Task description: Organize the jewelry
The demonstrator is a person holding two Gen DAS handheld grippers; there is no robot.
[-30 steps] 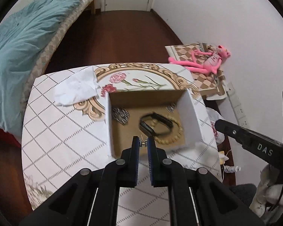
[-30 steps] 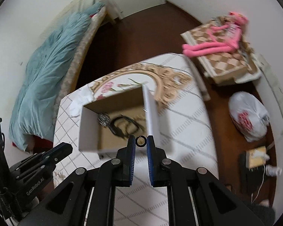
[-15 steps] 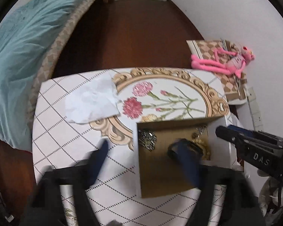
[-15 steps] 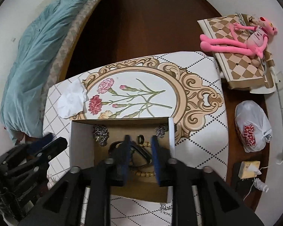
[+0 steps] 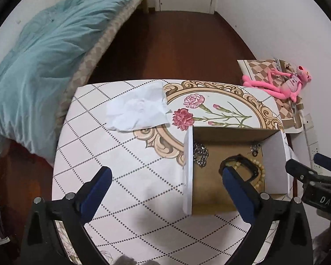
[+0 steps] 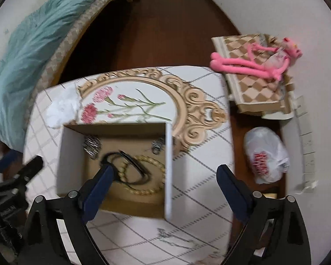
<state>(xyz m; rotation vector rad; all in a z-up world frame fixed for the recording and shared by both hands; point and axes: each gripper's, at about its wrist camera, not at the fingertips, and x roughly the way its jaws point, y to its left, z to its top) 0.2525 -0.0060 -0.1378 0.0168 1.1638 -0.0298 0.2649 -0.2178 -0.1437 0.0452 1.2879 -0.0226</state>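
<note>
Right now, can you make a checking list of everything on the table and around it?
Surface: table under a flowered, diamond-lined cloth.
Job's things: open box holding a beaded bracelet, black band and silver pieces; a silver chain lies outside it.
Clutter: crumpled tissue.
Grippers: left gripper and right gripper opening, nothing between the fingers.
Cables: nothing seen on the table.
Surroundings: bed with teal blanket, pink plush toy, plastic bag.
</note>
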